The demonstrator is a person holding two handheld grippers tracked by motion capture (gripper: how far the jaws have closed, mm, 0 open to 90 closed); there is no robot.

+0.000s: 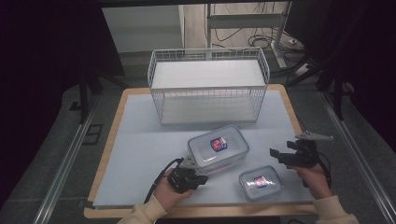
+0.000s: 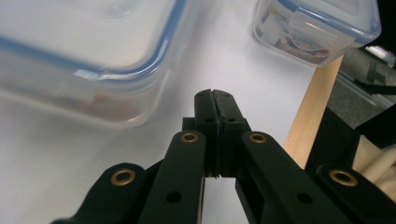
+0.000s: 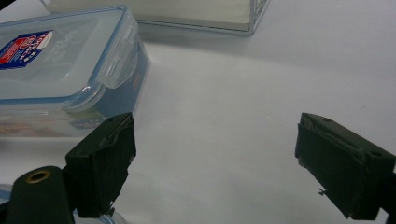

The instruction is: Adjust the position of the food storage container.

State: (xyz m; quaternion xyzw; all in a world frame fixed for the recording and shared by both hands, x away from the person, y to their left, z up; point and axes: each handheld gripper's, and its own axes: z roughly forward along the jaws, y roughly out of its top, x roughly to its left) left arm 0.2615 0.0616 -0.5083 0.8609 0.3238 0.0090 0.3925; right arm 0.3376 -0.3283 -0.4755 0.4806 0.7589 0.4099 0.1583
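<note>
Down at lower centre, the left gripper point(image 1: 201, 179) has its jaws pressed together beside the large clear blue-rimmed plastic container point(image 1: 218, 148). Lower right, the right gripper point(image 1: 275, 155) holds its jaws spread, empty.

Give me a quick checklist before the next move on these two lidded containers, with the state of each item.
1. Left gripper shut and holding nothing: ok.
2. Right gripper open, nothing between its jaws: ok.
3. Large container lid on, side latch folded down in the right gripper view: ok.
4. Small container lid on: ok; its latches: cannot tell.
5. Wire basket upright at the back of the table, top open: ok.
6. Small container well clear of the table's front edge: not ok, it lies close to it.
</note>
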